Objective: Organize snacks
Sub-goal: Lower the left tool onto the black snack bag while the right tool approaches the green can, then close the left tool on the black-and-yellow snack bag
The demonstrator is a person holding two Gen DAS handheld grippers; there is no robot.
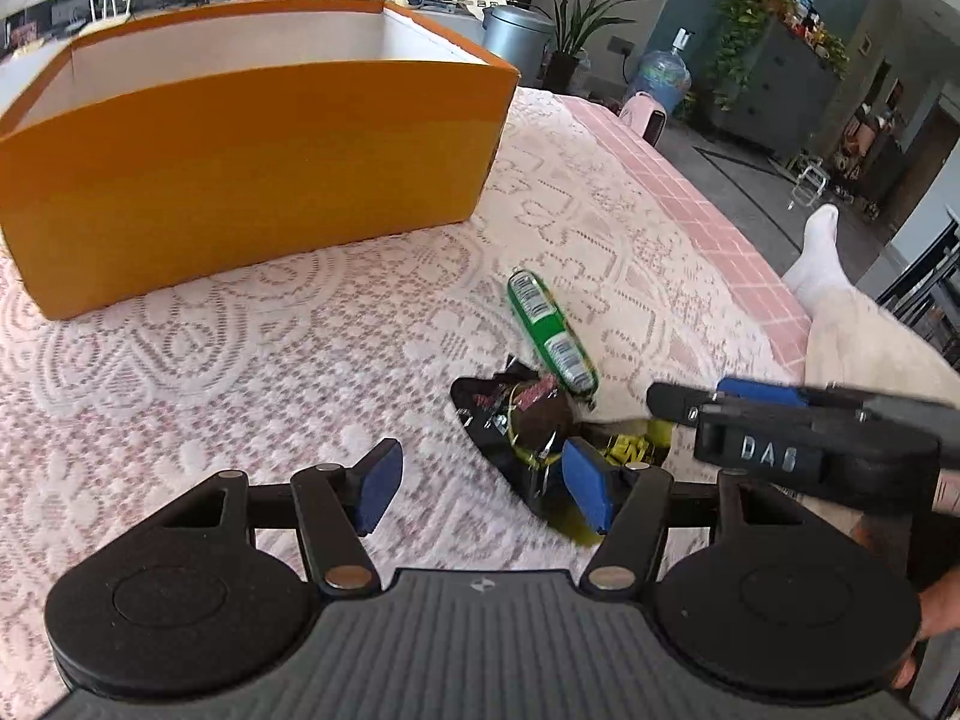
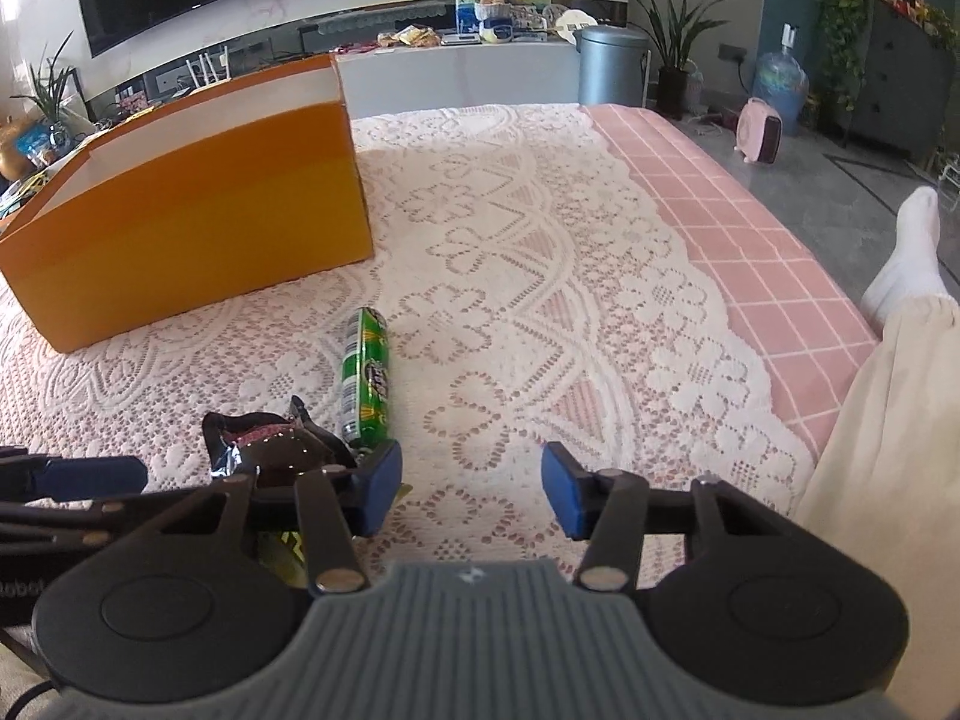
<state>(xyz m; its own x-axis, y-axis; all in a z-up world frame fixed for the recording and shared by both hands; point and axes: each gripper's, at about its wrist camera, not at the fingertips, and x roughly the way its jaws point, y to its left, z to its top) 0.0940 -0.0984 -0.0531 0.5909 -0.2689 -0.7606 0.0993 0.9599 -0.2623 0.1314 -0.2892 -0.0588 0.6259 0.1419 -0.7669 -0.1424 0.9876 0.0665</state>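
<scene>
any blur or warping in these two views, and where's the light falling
Left wrist view: the lace cloth near the left gripper is smeared, while the orange box stays sharp with bowed fisheye edges. Right wrist view: sharp overall, sunlight washes the cloth behind the green pack, the box is evenly lit, and the right gripper is crisp.

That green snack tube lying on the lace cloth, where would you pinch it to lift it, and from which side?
Probably across the middle of the green tube, coming down from above. It lies flat on the lace cloth, long and narrow, so open jaws can close across its short width. Its near end is crowded by the dark wrapper; the middle and far end are free.
</scene>
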